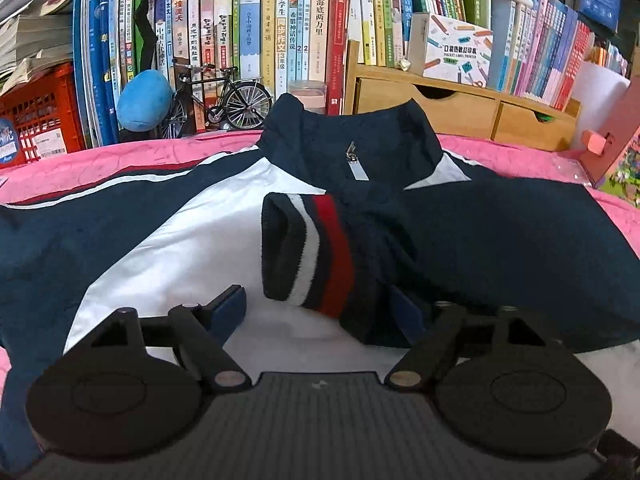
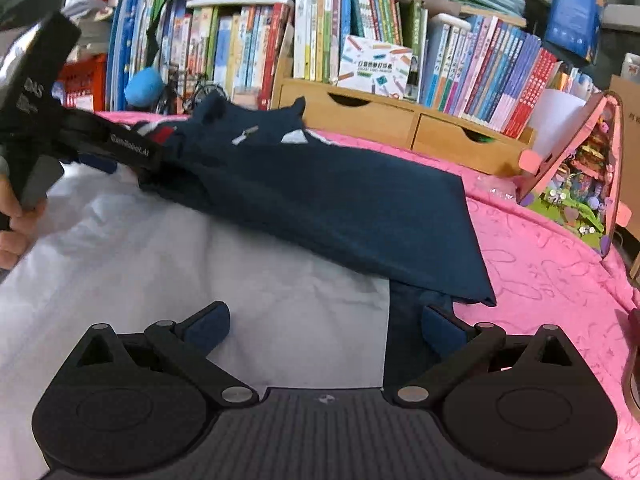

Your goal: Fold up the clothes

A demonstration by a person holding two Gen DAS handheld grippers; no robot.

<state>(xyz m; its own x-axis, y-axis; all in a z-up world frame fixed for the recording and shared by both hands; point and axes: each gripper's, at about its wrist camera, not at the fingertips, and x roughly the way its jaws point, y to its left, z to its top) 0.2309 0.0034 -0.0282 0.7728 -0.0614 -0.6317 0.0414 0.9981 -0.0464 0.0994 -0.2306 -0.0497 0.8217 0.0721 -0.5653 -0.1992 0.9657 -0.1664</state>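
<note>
Nearest in the left wrist view, the left tongs [image 1: 320, 312] stand spread wide, blue pads apart, with nothing pressed between them; the ribbed navy cuff with white and red stripes [image 1: 308, 248] lies just beyond and between the pads, clear of the left one, while whether the right one touches the sleeve cannot be told. The right tongs [image 2: 324, 330] likewise gape wide over the white panel, gripping nothing, their right pad just beside the near corner of the folded-over navy sleeve [image 2: 360, 208]. The navy and white zip-up track jacket [image 1: 168, 240] lies spread flat on the pink patterned cover [image 2: 540, 264] of the desk, collar at the far side, silver zip pull [image 1: 354, 162] showing below it. In the right wrist view a hand [image 2: 14, 220] at the left edge grasps the black handle of the other tool. Beyond the jacket stand a small black model bicycle [image 1: 224, 96] and a blue plush toy [image 1: 144, 98] at far left, a wooden drawer organiser [image 1: 460, 110] at far right, and a pink toy house [image 2: 580, 176] further right. Rows of upright books [image 1: 280, 36] close the back.
</note>
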